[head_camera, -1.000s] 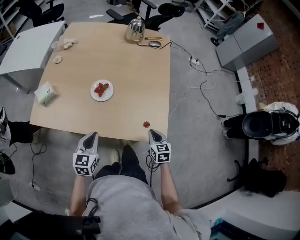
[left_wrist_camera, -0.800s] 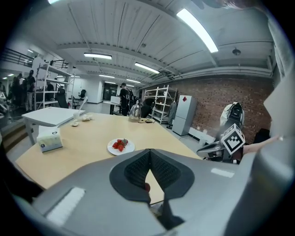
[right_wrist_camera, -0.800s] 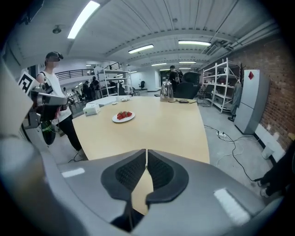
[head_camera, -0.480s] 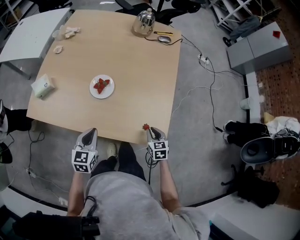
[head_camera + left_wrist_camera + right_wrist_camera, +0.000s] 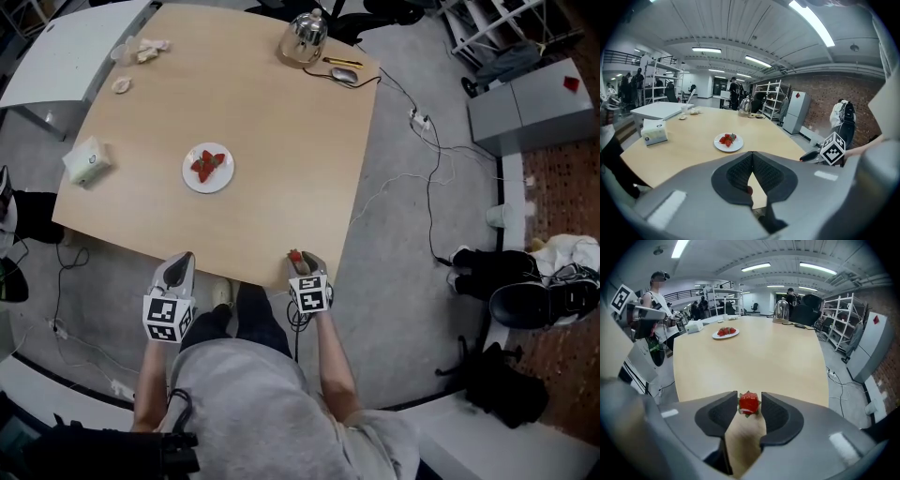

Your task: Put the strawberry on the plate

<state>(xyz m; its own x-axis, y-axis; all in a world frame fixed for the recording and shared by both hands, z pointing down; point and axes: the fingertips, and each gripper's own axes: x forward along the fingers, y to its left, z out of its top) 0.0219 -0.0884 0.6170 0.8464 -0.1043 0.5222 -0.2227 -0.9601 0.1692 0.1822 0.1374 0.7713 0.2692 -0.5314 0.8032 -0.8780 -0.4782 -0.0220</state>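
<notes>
A lone red strawberry (image 5: 294, 255) (image 5: 749, 403) lies on the wooden table (image 5: 281, 150) close to its near edge. My right gripper (image 5: 302, 262) (image 5: 749, 398) reaches over that edge, jaws opening, with the strawberry between them and resting on the table. The white plate (image 5: 192, 180) (image 5: 733, 335) (image 5: 719, 146) sits mid-table, farther in and to the left, holding a few strawberries (image 5: 208, 163). My left gripper (image 5: 180, 261) (image 5: 752, 155) hangs just off the near edge, its jaws shut on nothing.
A metal kettle (image 5: 303, 37), a mouse (image 5: 344, 75) and a pen sit at the far right corner. A tissue box (image 5: 87, 161) lies at the left edge. Cables (image 5: 427, 178) trail over the floor on the right. A white table (image 5: 56, 56) stands far left.
My right gripper has moved forward over the table's near edge and now has the strawberry between its jaws, which have parted. The left gripper has kept its place.
</notes>
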